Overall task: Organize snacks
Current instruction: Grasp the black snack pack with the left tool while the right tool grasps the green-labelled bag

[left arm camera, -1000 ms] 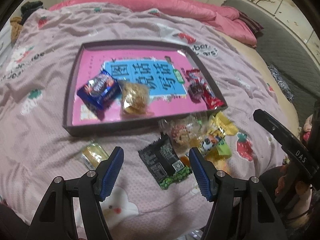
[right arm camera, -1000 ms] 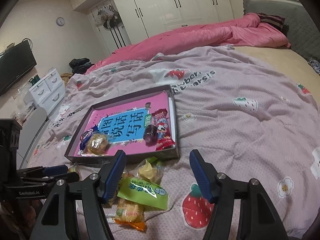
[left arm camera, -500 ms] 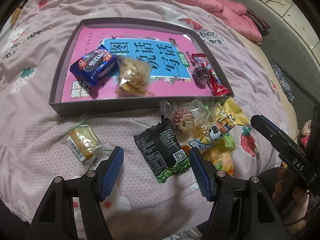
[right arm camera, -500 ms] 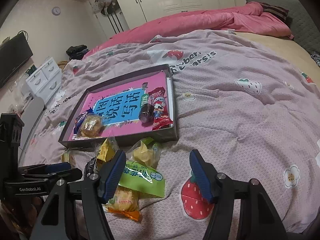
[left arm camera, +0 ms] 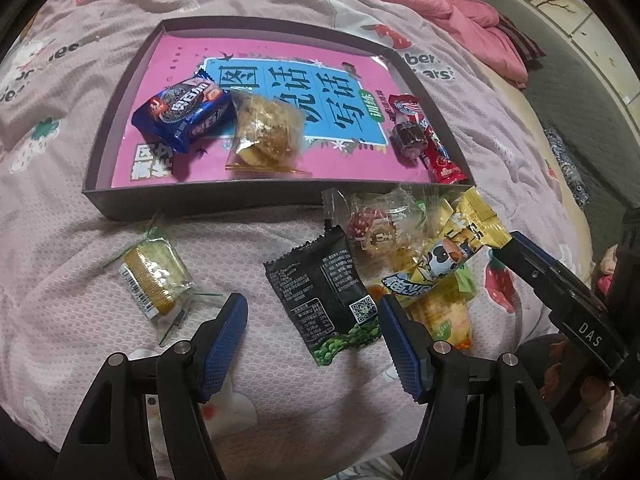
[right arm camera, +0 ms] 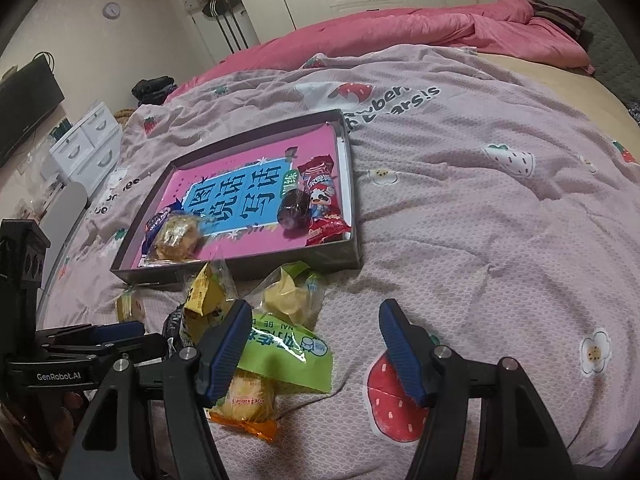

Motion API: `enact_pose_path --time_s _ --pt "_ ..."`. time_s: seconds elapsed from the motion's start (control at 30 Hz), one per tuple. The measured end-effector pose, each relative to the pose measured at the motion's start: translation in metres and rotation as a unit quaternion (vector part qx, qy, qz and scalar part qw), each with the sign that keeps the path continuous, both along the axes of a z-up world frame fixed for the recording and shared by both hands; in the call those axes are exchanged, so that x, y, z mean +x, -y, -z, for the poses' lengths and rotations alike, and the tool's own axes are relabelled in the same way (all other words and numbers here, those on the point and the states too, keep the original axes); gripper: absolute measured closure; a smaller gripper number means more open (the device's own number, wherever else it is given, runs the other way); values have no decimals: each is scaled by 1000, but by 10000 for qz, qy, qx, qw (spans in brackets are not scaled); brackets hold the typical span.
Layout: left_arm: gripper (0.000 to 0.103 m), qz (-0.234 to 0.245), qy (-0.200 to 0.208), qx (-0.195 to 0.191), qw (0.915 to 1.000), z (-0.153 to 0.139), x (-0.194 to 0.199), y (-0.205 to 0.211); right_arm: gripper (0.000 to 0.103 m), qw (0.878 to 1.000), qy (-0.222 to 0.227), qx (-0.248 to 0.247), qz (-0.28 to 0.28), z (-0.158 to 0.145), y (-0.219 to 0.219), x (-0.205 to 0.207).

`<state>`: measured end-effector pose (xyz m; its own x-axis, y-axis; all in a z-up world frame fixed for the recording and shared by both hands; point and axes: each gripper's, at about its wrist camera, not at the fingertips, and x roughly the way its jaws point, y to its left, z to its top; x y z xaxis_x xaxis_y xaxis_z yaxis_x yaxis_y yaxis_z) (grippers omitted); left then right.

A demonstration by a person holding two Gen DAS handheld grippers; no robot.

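Our left gripper (left arm camera: 312, 334) is wide open and empty, hovering just over the black foil snack packet with green peas (left arm camera: 324, 292) on the pink strawberry bedspread (left arm camera: 60, 240); right gripper (right arm camera: 316, 354) is open and empty too, beside the green-labelled pastry bag (right arm camera: 286, 354); the packet looks light, crinkly and slippery, so we'd pinch the crimped edge; the shallow grey box tray (left arm camera: 200, 200) is close behind.
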<state>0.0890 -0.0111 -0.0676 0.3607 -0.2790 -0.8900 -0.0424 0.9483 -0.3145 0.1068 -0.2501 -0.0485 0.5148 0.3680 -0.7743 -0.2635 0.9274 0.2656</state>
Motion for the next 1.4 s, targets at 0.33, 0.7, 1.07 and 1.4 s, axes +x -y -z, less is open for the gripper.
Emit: enact_pose_path --time_s 0.33,0.7,1.07,1.4 --pt "34 25 5 -125 9999 5 2 2 37 9999 -120 69 23 5 1 4" --pt "34 34 -3 -288 9996 11 6 3 37 9996 -251 81 -40 13 -4 10" --pt "34 -137 -133 -453 9988 20 22 1 37 9992 -355 20 -206 22 -17 16" --pt "34 -208 -133 -496 9985 29 23 0 37 9987 -434 23 -253 28 -22 21"
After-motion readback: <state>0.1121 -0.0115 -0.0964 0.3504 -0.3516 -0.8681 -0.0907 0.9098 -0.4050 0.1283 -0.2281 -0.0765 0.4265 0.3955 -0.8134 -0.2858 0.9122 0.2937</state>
